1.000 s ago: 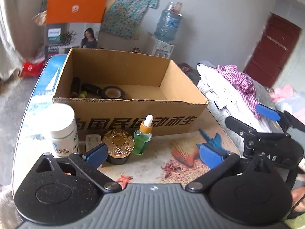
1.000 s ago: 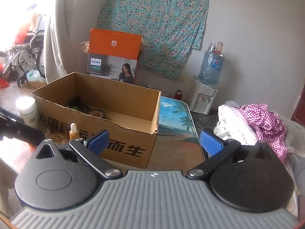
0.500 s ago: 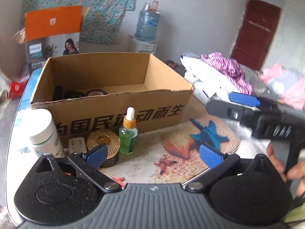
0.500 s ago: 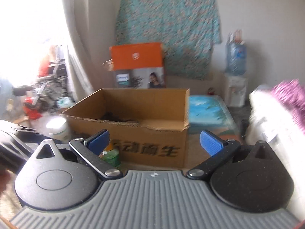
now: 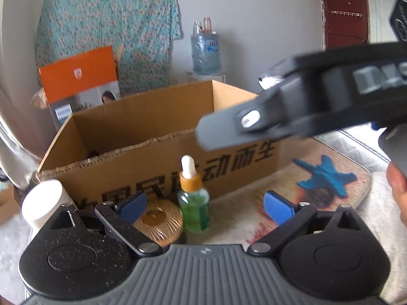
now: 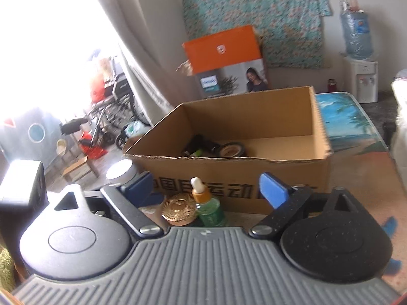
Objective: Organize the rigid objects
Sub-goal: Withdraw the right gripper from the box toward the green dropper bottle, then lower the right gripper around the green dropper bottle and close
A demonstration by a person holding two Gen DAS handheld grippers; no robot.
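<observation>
A green dropper bottle (image 5: 193,203) (image 6: 207,206) with an orange collar stands on the table in front of a cardboard box (image 5: 152,127) (image 6: 254,172). Beside it sit a gold-lidded jar (image 5: 159,218) (image 6: 179,208) and a white bottle (image 5: 43,200) (image 6: 122,170). My left gripper (image 5: 204,204) is closing, with the dropper bottle standing between its blue pads and touching neither. My right gripper (image 6: 207,189) is closing too, its pads either side of the same bottle and apart from it. Its black body (image 5: 318,96) crosses the left wrist view above the box.
In the box lie a tape roll (image 6: 232,150) and dark bottles. An orange-and-white carton (image 6: 226,58) stands behind it. A water dispenser (image 6: 358,50) is at the back wall. A starfish print (image 5: 323,175) marks the table's right part, and a hand (image 5: 396,190) shows at the right edge.
Both grippers have sunk and closed in on the dropper bottle. The right gripper swung left and now crosses the left wrist view. Both pairs of pads stand a little narrower.
</observation>
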